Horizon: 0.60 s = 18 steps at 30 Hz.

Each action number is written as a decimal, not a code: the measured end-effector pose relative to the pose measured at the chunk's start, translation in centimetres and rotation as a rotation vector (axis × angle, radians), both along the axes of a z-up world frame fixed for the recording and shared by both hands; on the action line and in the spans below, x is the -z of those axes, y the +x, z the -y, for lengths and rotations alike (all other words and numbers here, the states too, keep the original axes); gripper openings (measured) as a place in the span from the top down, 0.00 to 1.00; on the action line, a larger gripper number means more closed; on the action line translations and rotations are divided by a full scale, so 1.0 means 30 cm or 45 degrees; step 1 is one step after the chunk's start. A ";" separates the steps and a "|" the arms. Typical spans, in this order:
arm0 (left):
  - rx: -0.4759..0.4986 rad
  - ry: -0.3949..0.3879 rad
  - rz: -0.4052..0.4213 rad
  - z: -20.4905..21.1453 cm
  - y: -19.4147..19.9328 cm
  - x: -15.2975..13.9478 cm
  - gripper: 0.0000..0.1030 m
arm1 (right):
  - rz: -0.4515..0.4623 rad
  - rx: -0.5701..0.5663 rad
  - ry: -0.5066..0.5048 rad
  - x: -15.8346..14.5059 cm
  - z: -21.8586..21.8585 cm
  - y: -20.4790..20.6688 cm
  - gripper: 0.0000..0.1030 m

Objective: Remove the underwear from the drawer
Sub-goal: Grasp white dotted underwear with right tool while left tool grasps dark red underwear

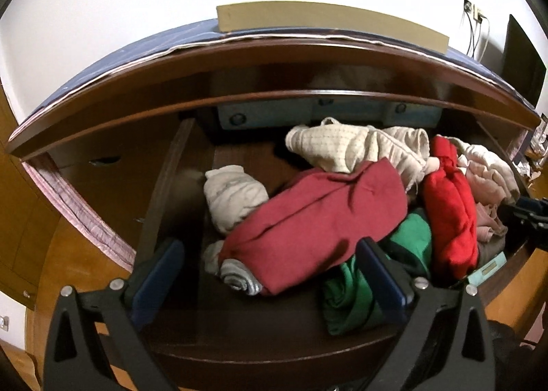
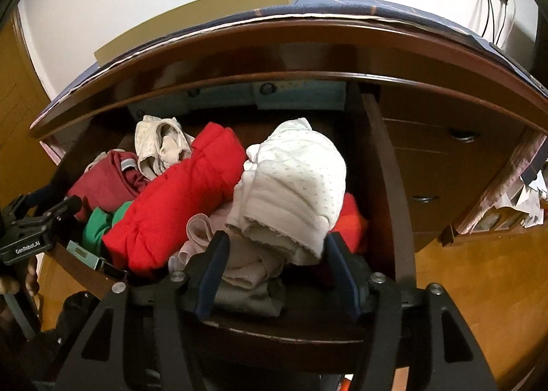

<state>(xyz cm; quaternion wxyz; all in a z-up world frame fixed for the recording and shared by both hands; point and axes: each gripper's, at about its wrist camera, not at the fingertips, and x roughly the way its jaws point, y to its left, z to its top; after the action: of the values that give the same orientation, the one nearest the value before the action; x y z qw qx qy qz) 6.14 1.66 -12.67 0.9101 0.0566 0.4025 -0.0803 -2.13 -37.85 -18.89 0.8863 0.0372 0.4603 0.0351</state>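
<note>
I see the open dark wooden drawer [image 1: 178, 165] heaped with crumpled underwear: a dark red cotton piece [image 1: 318, 223], a bright red one [image 2: 178, 206], green fabric [image 1: 352, 291], cream waffle-knit pairs [image 1: 346, 147] and a white dotted pair [image 2: 294, 185] on top at the right. My left tool [image 1: 270, 271] points down over the dark red piece, jaws wide apart, gripping nothing. My right tool [image 2: 277, 260] tilts down with its jaws partly apart either side of the white dotted pair's lower edge; I cannot tell whether its pads touch
</note>
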 end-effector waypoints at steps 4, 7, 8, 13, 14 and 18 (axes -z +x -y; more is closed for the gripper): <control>-0.023 0.013 -0.005 -0.011 -0.007 0.007 0.01 | -0.004 0.010 -0.007 -0.005 -0.001 -0.020 0.41; -0.033 0.027 -0.001 -0.003 -0.007 -0.009 0.01 | -0.013 0.020 -0.023 -0.004 -0.005 -0.015 0.41; -0.031 0.026 0.000 -0.004 -0.004 -0.010 0.00 | -0.019 0.017 -0.022 -0.003 -0.007 -0.014 0.41; -0.023 0.004 0.000 -0.013 -0.011 0.005 0.00 | -0.004 0.010 -0.011 -0.004 -0.005 -0.014 0.41; -0.022 0.003 0.000 -0.013 -0.011 0.005 0.00 | 0.001 0.009 -0.011 -0.005 -0.004 -0.014 0.41; -0.011 0.002 -0.015 -0.013 -0.011 0.004 0.01 | -0.008 0.002 -0.001 -0.008 0.003 -0.009 0.40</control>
<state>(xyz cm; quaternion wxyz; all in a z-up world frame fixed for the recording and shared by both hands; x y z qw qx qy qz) 5.82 2.05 -12.80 0.9080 0.0553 0.4083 -0.0764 -2.40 -37.95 -18.66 0.8849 0.0372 0.4631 0.0341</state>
